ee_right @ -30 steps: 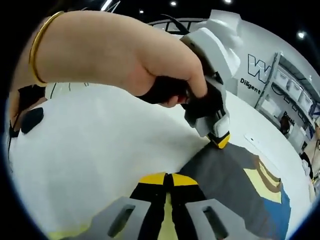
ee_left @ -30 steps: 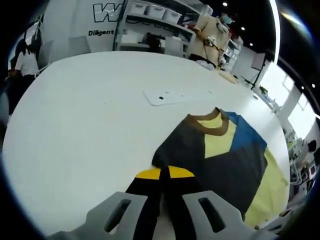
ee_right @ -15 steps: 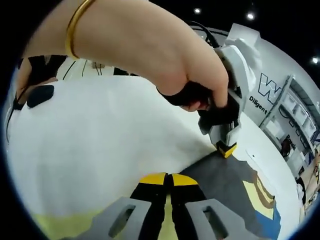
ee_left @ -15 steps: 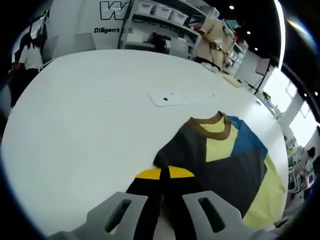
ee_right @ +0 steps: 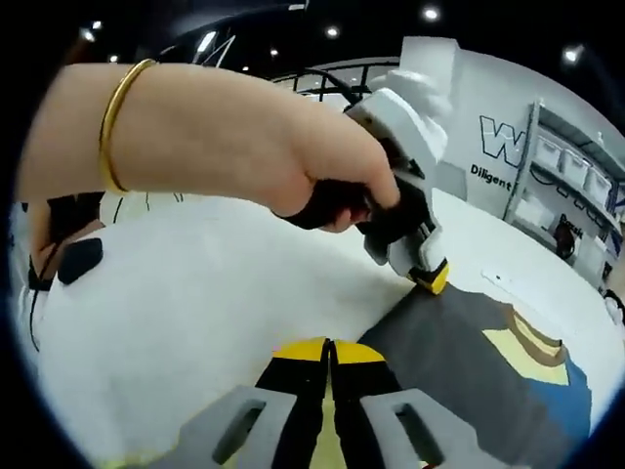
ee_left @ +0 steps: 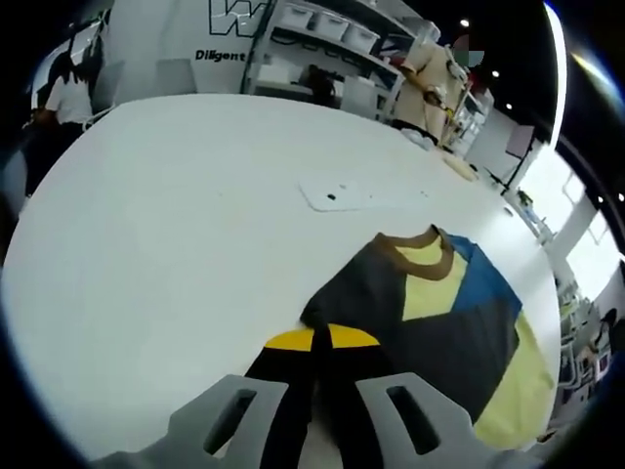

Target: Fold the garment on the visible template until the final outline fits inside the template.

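Observation:
The garment (ee_left: 439,313) lies flat on the white table (ee_left: 176,215): dark grey with yellow and blue panels and a brown collar (ee_left: 418,257) at its far end. My left gripper (ee_left: 322,339) is shut on the garment's near grey edge. The right gripper view shows that same gripper (ee_right: 430,278), held by a hand (ee_right: 244,147) with a gold bangle, pinching the grey corner of the garment (ee_right: 469,362). My right gripper (ee_right: 327,350) is shut on the garment too, with yellow cloth showing between its jaws. A flat white sheet (ee_left: 361,192) lies beyond the collar.
Shelves with white bins (ee_left: 322,39) and a lettered wall stand past the table's far edge. One person (ee_left: 430,83) stands at the back right, another (ee_left: 68,98) at the left. Bare tabletop stretches left of the garment.
Both views have shifted a little with the hands. The left gripper stays at the grey corner, and both grippers stay shut on the garment, which lies much as before.

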The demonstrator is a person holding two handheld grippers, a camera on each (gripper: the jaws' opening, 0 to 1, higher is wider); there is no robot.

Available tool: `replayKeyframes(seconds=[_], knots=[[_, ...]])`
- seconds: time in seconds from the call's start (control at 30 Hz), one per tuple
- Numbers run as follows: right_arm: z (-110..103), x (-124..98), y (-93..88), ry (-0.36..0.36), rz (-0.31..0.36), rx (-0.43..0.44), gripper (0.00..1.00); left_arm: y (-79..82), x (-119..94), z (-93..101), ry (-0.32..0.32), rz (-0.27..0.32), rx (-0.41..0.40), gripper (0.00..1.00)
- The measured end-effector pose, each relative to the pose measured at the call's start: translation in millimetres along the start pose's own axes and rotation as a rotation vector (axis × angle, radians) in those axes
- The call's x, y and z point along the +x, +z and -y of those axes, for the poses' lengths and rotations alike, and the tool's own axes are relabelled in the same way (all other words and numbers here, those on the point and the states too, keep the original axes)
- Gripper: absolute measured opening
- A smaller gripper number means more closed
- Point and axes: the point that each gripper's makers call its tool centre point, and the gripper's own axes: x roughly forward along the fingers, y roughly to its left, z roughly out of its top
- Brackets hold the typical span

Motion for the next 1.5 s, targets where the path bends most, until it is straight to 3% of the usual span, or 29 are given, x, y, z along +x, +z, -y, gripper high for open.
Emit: replayKeyframes(seconds=[0.07, 0.13, 0.2, 0.33, 0.37, 0.47, 0.6, 0.73, 0.97, 1.2, 1.3, 1.5], knots=[[3, -4, 6.4, -0.007, 0.032, 0.034, 0.0, 0.6, 0, -0.4, 0.003, 0.002, 0.012, 0.03], [7, -11, 10.7, -0.008, 0.049, 0.12, 0.02, 1.8, 1, -0.9, 0.007, 0.007, 0.024, 0.03], [13, -17, 16.9, -0.012, 0.083, 0.169, 0.12, 3.1, 1, -2.1, 0.011, 0.012, 0.022, 0.02], [23, -27, 17.6, -0.03, 0.088, 0.234, 0.28, 6.3, 0, -6.9, 0.037, 0.025, 0.017, 0.04], [31, -34, 16.4, -0.048, 0.092, 0.291, 0.35, 10.1, -3, -7.4, 0.044, 0.036, 0.048, 0.07], [41, -44, 13.9, -0.065, 0.095, 0.328, 0.49, 13.1, -8, -5.1, 0.029, 0.045, 0.048, 0.2], [52, -58, 11.1, -0.084, 0.095, 0.354, 0.56, 15.5, -15, -3.3, 0.028, 0.053, 0.045, 0.4], [64, -77, 9.1, -0.099, 0.101, 0.361, 0.65, 17.9, -29, -0.8, 0.04, 0.068, 0.057, 0.53], [82, -118, -9.7, -0.11, 0.07, 0.341, 0.76, 1.1, -53, 13.9, 0.038, 0.05, 0.12, 0.74], [99, -146, -27.4, -0.135, 0.051, 0.354, 0.88, -23.5, -76, 35.4, 0.016, 0.047, 0.149, 0.88], [105, -159, -36.3, -0.144, 0.033, 0.334, 0.93, -38.7, -89, 47.3, 0.037, 0.039, 0.187, 0.93], [111, -184, -40.8, -0.135, 0.052, 0.357, 0.99, -64.1, -106, 67.8, 0.01, 0.043, 0.162, 0.99]])
